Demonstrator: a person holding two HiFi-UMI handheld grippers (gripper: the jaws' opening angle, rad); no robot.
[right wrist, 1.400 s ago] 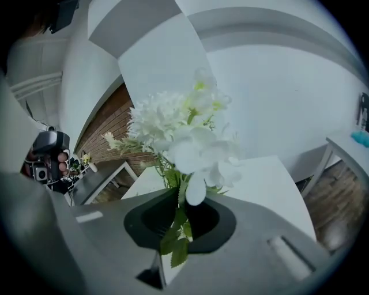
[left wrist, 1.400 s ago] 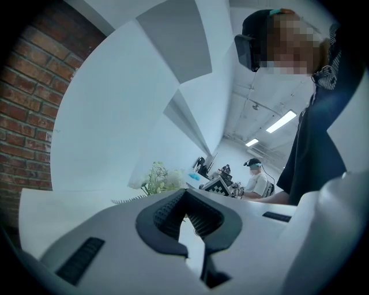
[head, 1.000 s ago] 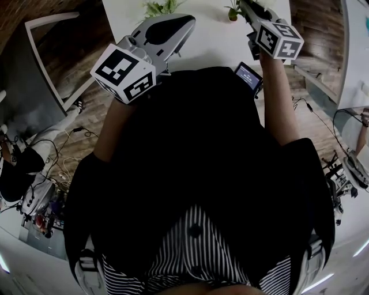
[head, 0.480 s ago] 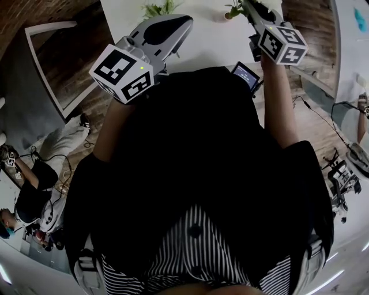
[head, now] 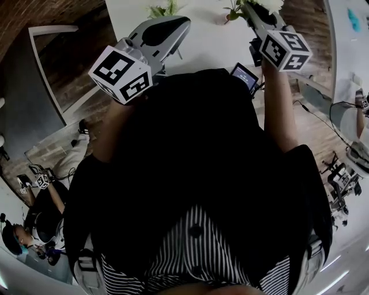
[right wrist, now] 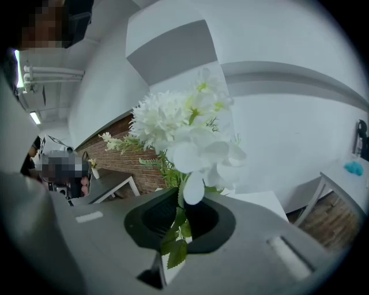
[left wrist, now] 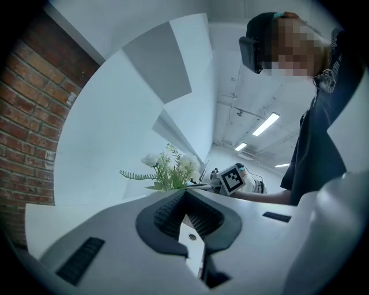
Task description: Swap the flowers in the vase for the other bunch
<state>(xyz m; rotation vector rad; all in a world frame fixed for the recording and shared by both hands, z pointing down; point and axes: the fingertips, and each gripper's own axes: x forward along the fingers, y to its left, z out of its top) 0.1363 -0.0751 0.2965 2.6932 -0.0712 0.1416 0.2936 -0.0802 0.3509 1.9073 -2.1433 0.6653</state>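
Flowers, spare sprig: green with pale heads, at the far edge of the table. Probably the other bunch.
Left gripper: fingers drawn together with nothing between them, poised over the table's near part.
White bunch: in the air, clear of the table. The stems are pinched low, and the blooms and leaves stand above the grip.
Right gripper: fingers narrow, clamped on the white bunch's stems.
Vase: not made out in any view.
Step in hand: judged to be carrying the white bunch. Whether it is going out of the vase or toward it cannot be told.
Handling note: grip stems rather than leaves, and hold them near upright so the heads do not flop. Pass well above the spare sprig. The empty left gripper could steady the vase.
People: low at the far left, well apart from the work.
Side table: white frame and dark top, to the left, not in the path.
Phone: screen lit, at the table's near edge under the right forearm. Judged the likeliest thing to be knocked.
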